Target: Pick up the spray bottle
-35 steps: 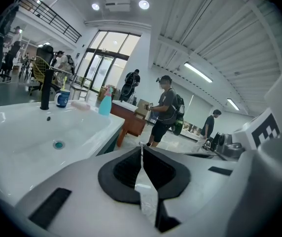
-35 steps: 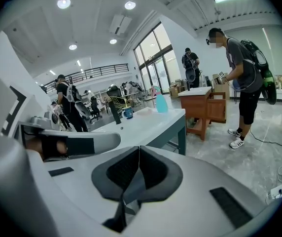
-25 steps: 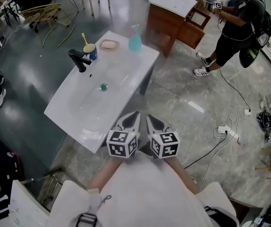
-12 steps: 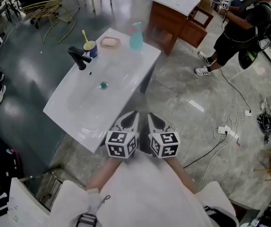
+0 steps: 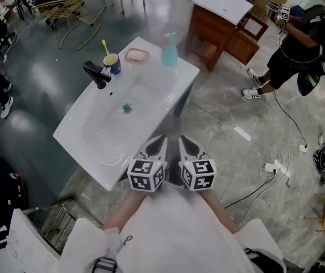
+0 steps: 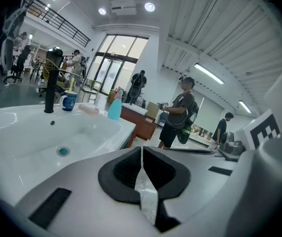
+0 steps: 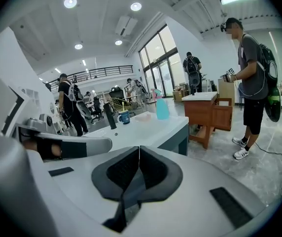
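Head view: spray bottle [image 5: 169,53] upright at far edge of sink [image 5: 94,152]; left gripper [image 5: 158,144], right gripper [image 5: 188,145] pressed together.

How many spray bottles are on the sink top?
1. The teal spray bottle stands at the far corner of the sink, right of the soap dish; no other shows.
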A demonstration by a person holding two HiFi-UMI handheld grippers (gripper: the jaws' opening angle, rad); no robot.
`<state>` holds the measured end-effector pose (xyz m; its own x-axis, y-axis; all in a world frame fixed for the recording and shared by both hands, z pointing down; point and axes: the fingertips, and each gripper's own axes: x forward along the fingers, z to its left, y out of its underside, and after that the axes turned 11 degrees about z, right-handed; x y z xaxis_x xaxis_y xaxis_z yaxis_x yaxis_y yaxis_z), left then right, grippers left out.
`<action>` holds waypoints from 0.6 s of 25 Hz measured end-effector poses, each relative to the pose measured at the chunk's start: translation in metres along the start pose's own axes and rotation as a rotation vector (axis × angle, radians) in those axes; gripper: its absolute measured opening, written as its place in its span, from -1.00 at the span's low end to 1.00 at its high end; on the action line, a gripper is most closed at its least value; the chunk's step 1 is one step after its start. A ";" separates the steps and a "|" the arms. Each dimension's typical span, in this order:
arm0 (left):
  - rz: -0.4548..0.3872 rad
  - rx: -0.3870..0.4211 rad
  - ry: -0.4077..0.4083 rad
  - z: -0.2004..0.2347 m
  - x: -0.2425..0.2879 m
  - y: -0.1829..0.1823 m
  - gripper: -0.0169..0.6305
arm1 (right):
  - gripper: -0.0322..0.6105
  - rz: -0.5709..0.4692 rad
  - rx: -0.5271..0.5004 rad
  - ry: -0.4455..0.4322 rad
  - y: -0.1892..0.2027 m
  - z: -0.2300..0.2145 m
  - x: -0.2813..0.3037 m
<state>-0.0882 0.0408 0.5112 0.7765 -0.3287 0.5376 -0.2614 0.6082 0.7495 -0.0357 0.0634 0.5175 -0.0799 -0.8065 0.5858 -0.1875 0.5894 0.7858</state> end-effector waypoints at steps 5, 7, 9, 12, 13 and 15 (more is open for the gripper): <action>0.002 -0.005 -0.012 0.001 0.026 -0.021 -0.84 | -0.81 -0.004 0.003 -0.020 -0.024 -0.024 0.017; 0.006 -0.008 -0.017 0.002 0.036 -0.027 -0.84 | -0.81 -0.001 0.008 -0.025 -0.030 -0.033 0.024; 0.010 -0.015 -0.025 0.004 0.046 -0.033 -0.84 | -0.81 0.006 0.009 -0.033 -0.035 -0.041 0.030; 0.010 -0.024 -0.034 0.003 0.062 -0.044 -0.84 | -0.81 0.021 0.011 -0.050 -0.041 -0.054 0.040; 0.010 -0.025 -0.038 0.003 0.066 -0.047 -0.84 | -0.81 0.025 0.010 -0.055 -0.043 -0.058 0.043; 0.009 -0.030 -0.047 0.002 0.076 -0.053 -0.84 | -0.81 0.031 0.004 -0.066 -0.050 -0.066 0.049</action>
<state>-0.0167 -0.0179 0.5127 0.7461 -0.3563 0.5625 -0.2506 0.6324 0.7330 0.0345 -0.0026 0.5207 -0.1506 -0.7891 0.5955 -0.1878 0.6143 0.7664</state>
